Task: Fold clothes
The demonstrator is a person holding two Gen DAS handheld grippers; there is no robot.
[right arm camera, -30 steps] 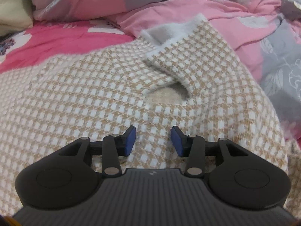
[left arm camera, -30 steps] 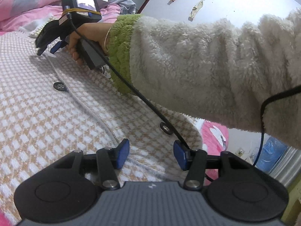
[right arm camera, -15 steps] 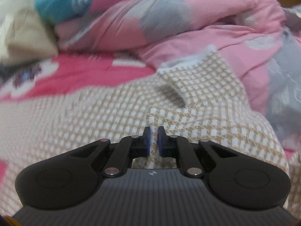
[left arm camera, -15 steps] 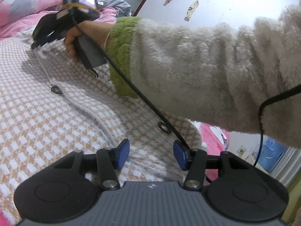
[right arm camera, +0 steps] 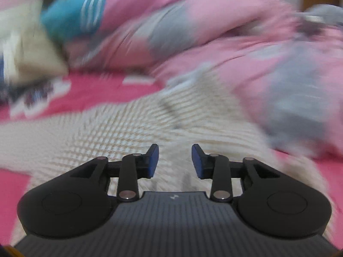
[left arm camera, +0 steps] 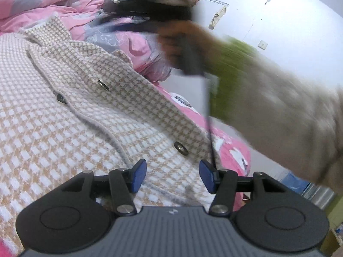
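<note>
Released half a second after pinching the knit, the right gripper (right arm camera: 175, 160) now shows its jaws parted and empty, and its view is smeared by fast motion. Seen from the left wrist, the person's right hand (left arm camera: 182, 42) has swung up and away from the checked cardigan (left arm camera: 64, 128), a blur above the pink quilt (left arm camera: 53, 6). The cardigan lies spread on the bed (right arm camera: 85, 94), buttons (left arm camera: 181, 148) up, its collar end rumpled near the quilt. By the look of it, a tug to straighten the garment has just ended; no fold shows. The left gripper (left arm camera: 172, 175) hovers low over the cardigan's front edge, jaws open, holding nothing, the fleece sleeve (left arm camera: 278, 107) crossing above it.
</note>
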